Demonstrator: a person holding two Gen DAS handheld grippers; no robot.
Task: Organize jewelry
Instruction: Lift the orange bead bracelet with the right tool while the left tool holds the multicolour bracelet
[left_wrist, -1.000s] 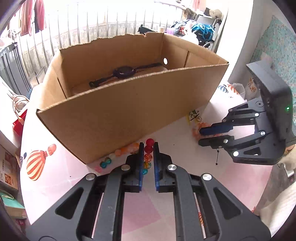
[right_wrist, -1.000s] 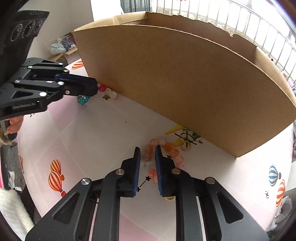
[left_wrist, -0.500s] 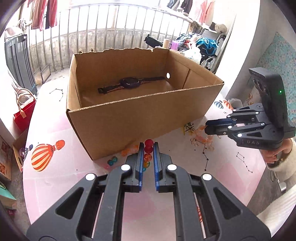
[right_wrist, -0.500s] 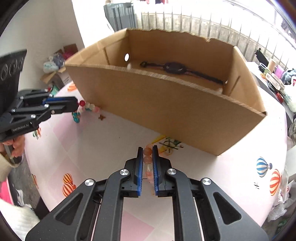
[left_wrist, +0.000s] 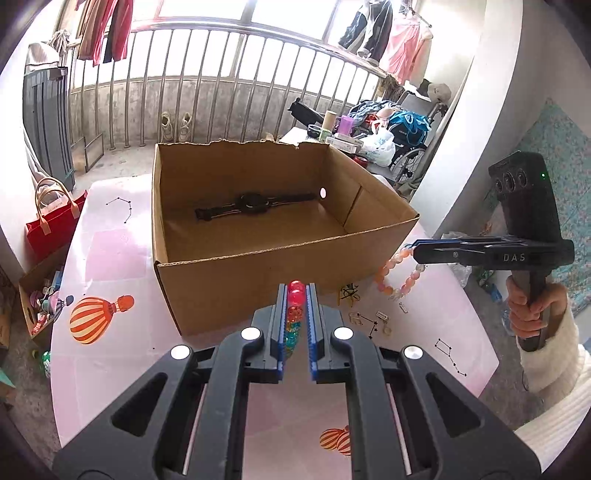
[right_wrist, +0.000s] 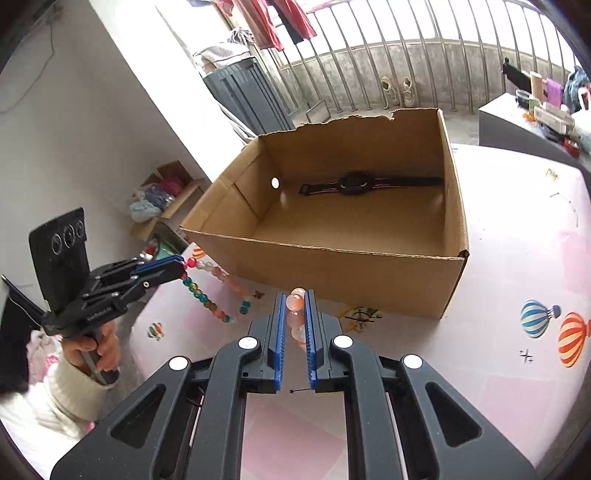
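Observation:
My left gripper (left_wrist: 296, 291) is shut on a string of red, orange and teal beads (left_wrist: 294, 306), held above the pink table in front of the cardboard box (left_wrist: 258, 266). In the right wrist view that bead string (right_wrist: 207, 295) hangs from the left gripper (right_wrist: 183, 266). My right gripper (right_wrist: 295, 300) is shut on a peach bead bracelet (right_wrist: 296, 306); from the left wrist view the bracelet (left_wrist: 397, 275) dangles as a loop from the right gripper (left_wrist: 413, 246). A black watch (left_wrist: 251, 205) lies inside the box along its far wall.
Small rings and charms (left_wrist: 380, 319) lie on the pink tablecloth (left_wrist: 110, 258) right of the box. A red bag (left_wrist: 55, 218) stands off the table's left edge. A balcony railing (left_wrist: 221, 81) is behind, a cluttered side table (left_wrist: 343, 136) at the back right.
Both grippers have risen from the table, each lifting its bead string clear of the cloth. The right gripper closed on the peach bracelet and rolled. The box interior has come into view.

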